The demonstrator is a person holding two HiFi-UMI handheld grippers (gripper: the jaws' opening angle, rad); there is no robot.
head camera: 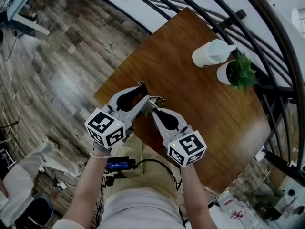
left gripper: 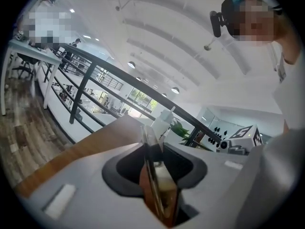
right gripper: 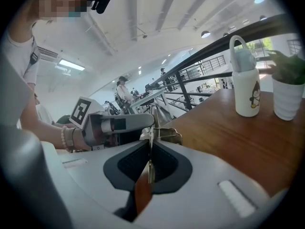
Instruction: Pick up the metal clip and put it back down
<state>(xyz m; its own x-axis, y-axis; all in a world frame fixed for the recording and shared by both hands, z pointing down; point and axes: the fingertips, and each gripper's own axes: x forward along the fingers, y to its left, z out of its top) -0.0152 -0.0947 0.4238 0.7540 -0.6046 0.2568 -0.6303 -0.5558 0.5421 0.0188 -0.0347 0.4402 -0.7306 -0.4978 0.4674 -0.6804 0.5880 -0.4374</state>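
Observation:
A small metal clip [head camera: 156, 99] hangs just above the brown wooden table [head camera: 205, 113], held between both grippers near the table's front left corner. My left gripper [head camera: 146, 96] comes in from the left and is shut on a shiny flat part of the clip [left gripper: 153, 147]. From the near side, my right gripper [head camera: 154, 110] is shut on a thin metal handle of the clip [right gripper: 150, 140]. The clip's wire loop [right gripper: 167, 133] sticks out past the right jaws. Each gripper shows in the other's view: the right one's marker cube [left gripper: 244, 136], the left one's body [right gripper: 119, 125].
A white bottle [head camera: 212, 53] and a small potted plant [head camera: 238, 71] stand at the table's far right, beside a dark railing [head camera: 267, 56]. The table's left edge drops to a wooden floor [head camera: 52, 75]. The person's lap and a cable lie below the grippers.

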